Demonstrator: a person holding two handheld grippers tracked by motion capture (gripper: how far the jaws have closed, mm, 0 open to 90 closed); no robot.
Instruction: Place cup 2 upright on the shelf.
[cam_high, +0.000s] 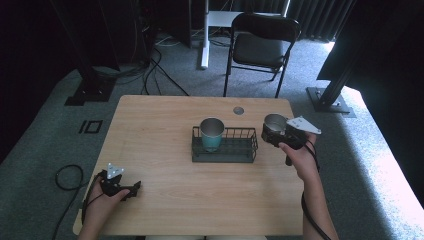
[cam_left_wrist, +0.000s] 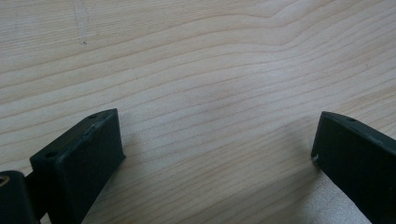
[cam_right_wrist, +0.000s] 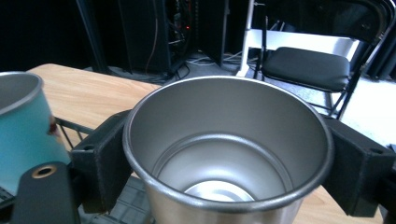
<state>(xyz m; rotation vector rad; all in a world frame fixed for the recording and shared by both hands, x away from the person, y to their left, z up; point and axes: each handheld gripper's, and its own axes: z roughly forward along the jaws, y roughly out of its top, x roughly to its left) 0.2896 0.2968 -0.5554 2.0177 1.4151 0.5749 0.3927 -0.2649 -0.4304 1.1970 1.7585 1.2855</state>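
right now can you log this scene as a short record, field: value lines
setting: wooden table, folding chair behind it
rack: black wire rack at table centre
in rack: teal cup, upright at the left end
right gripper: right gripper shut on steel cup, held upright just right of the rack, empty inside
left gripper: left gripper open, low over bare table near the front left corner, holding nothing
rack space: right part of rack free
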